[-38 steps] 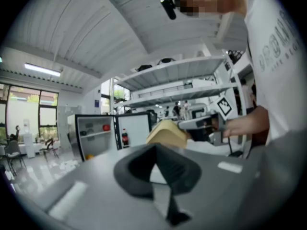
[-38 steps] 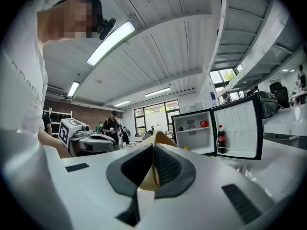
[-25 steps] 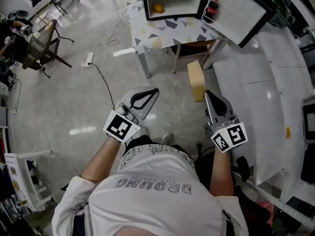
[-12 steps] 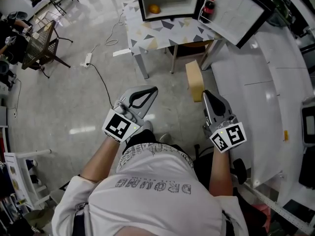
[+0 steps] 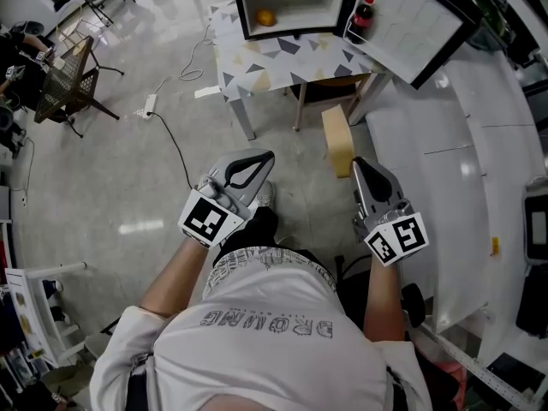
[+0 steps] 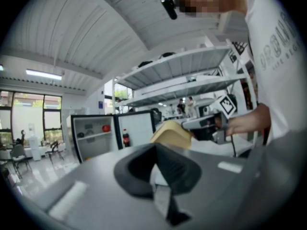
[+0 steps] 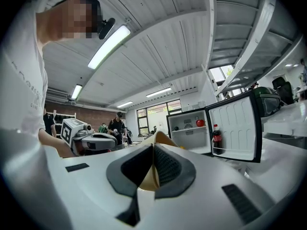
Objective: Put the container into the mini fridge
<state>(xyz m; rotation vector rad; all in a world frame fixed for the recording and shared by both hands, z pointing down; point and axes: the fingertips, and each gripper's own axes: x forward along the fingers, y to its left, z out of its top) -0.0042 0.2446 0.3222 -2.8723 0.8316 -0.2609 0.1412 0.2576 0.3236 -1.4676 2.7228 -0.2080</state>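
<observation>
Holding a tan container (image 5: pixel 340 139) in the right gripper (image 5: pixel 360 163), with the jaws pinched narrow onto its thin near edge. From the right gripper view, showing as a tan sliver wedged between the dark pads (image 7: pixel 165 164), with its top poking up past them. Nothing in the left gripper (image 5: pixel 267 157), with the jaws closed tip to tip. Both held out at about the same height above a pale glossy floor (image 5: pixel 128 169), side by side but apart, with the container between them and nearer the right one. Well apart from the mini fridge (image 5: pixel 291 7), up ahead on a small tabletop (image 5: pixel 257 58) patterned with grey triangles. Wide open, with the door (image 5: pixel 411 24) swung out to the right and a dark cola bottle (image 5: pixel 364 14) standing upright in its shelf. Inside, an orange fruit (image 5: pixel 266 17) on the bottom and, from the right gripper view, a red thing (image 7: pixel 200 122) on the upper shelf. On the floor to the left, a black cable (image 5: pixel 175 148) trailing from a white power strip (image 5: pixel 151 104).
</observation>
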